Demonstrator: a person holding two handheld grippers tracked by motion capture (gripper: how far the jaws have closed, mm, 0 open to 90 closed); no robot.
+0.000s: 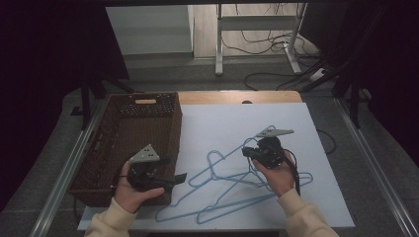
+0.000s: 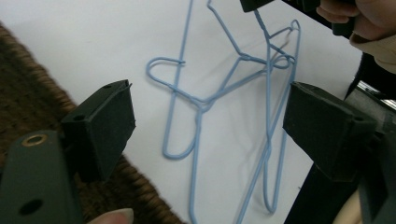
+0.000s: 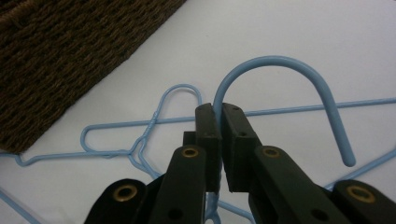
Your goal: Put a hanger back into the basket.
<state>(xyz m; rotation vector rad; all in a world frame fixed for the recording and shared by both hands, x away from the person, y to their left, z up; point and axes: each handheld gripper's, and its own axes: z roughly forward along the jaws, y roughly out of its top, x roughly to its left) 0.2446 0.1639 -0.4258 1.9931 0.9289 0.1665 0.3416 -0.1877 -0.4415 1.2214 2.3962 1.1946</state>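
Light blue wire hangers [image 1: 232, 185] lie overlapping on the white board [image 1: 222, 123]. My right gripper [image 3: 219, 112] is shut on the neck of one hanger's hook [image 3: 285, 63], which curves up and over past its tips. In the high view that right gripper [image 1: 245, 152] sits over the hangers at centre right and points left. My left gripper [image 1: 173, 169] is at the basket's near right corner and points right, toward the hangers. In the left gripper view its jaws stand wide open around nothing [image 2: 210, 107], with the hangers [image 2: 201, 102] on the board beyond them.
A dark brown wicker basket [image 1: 101, 148] stands along the board's left side, close against my left hand. The wooden table edge [image 1: 237, 97] shows behind the board. A desk frame and cables [image 1: 257, 44] are on the floor beyond.
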